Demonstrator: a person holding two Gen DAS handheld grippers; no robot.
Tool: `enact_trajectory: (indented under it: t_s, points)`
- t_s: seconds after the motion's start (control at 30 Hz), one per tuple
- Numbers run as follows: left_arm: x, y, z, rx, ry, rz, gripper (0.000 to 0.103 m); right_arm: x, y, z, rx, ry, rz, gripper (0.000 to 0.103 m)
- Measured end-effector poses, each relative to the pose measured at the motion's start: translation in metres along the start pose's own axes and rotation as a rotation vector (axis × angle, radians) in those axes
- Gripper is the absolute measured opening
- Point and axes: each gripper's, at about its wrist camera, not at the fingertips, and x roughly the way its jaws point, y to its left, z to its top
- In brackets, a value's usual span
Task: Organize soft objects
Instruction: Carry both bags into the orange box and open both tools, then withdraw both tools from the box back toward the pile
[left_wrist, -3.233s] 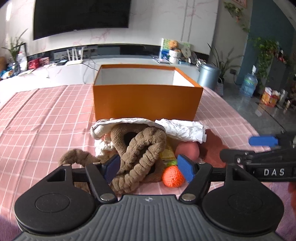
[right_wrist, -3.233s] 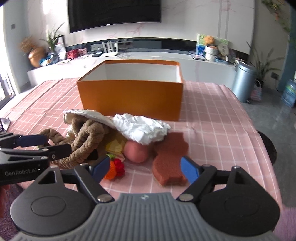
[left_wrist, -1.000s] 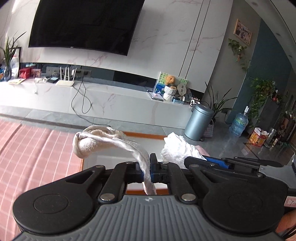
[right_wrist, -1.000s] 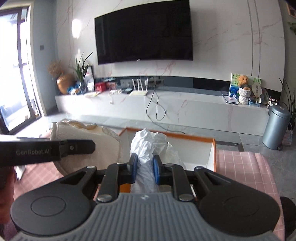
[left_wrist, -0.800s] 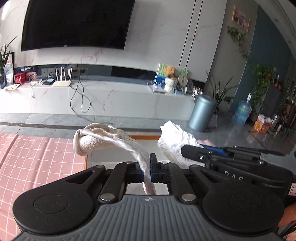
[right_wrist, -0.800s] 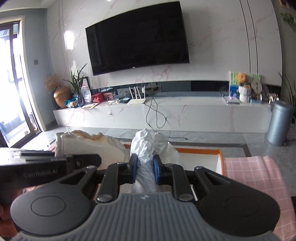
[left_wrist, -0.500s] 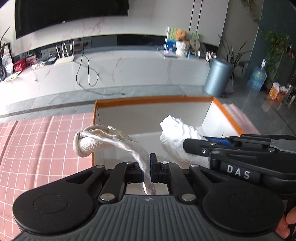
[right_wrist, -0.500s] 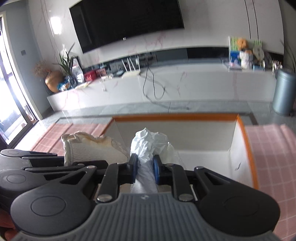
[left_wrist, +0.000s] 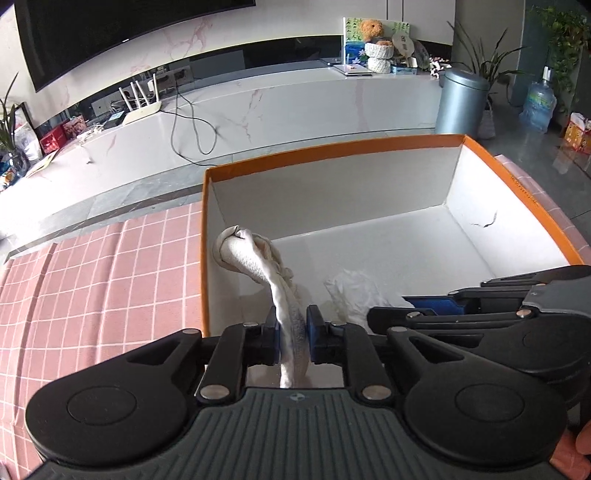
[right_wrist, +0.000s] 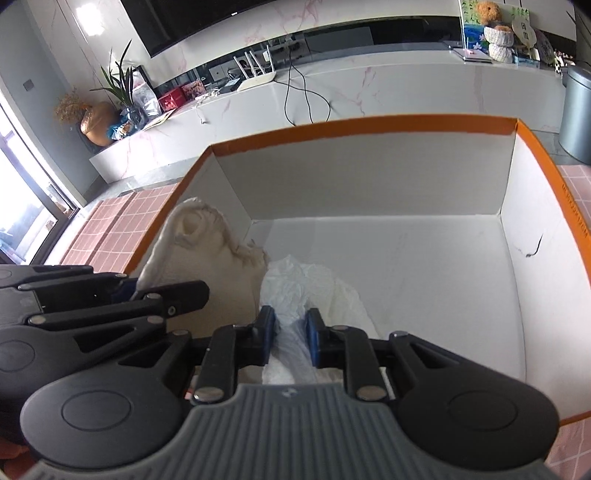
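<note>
Both grippers lowered into orange box (left_wrist: 334, 149), left gripper (left_wrist: 291, 334) loosening on cream cloth (left_wrist: 255, 258)

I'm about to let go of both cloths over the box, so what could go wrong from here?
The cream cloth in the left gripper hangs close to the orange box's left wall; its top fold may drape over the rim. The left jaws have just been opening, cloth between them. The white cloth in the right gripper could snag on withdrawal.

A white marble-veined wall (left_wrist: 295, 33) carries a large black flat television (left_wrist: 110, 33). Below it runs a long low white marble console (left_wrist: 280, 107) bearing a white router (left_wrist: 142, 107). A grey cylindrical metal bin (left_wrist: 461, 101) stands on glossy grey floor tiles (left_wrist: 535, 147). Daylight enters a dark-framed window (right_wrist: 26, 184).
</note>
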Motion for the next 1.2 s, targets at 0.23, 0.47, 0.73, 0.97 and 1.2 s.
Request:
enact_trajectory:
  t_s: [0.23,0.47,0.73,0.97,1.2]
  points:
    - [-0.011,0.009,0.002,-0.031,-0.065,0.058,0.055,-0.003,0.004,0.004,-0.045,-0.027,-0.059,0.03]
    - [-0.033,0.013,-0.001,-0.075,-0.171,0.043,0.067,-0.021,0.009,0.001,-0.106,-0.08,-0.126,0.047]
    - [-0.073,0.007,-0.005,-0.083,-0.271,-0.025,0.071,-0.062,0.024,-0.002,-0.242,-0.163,-0.182,0.057]
    - [-0.115,0.008,-0.023,-0.124,-0.409,-0.059,0.074,-0.115,0.034,-0.019,-0.319,-0.298,-0.234,0.058]
    - [-0.14,0.004,-0.054,-0.152,-0.494,-0.03,0.074,-0.175,0.031,-0.067,-0.274,-0.457,-0.243,0.062]
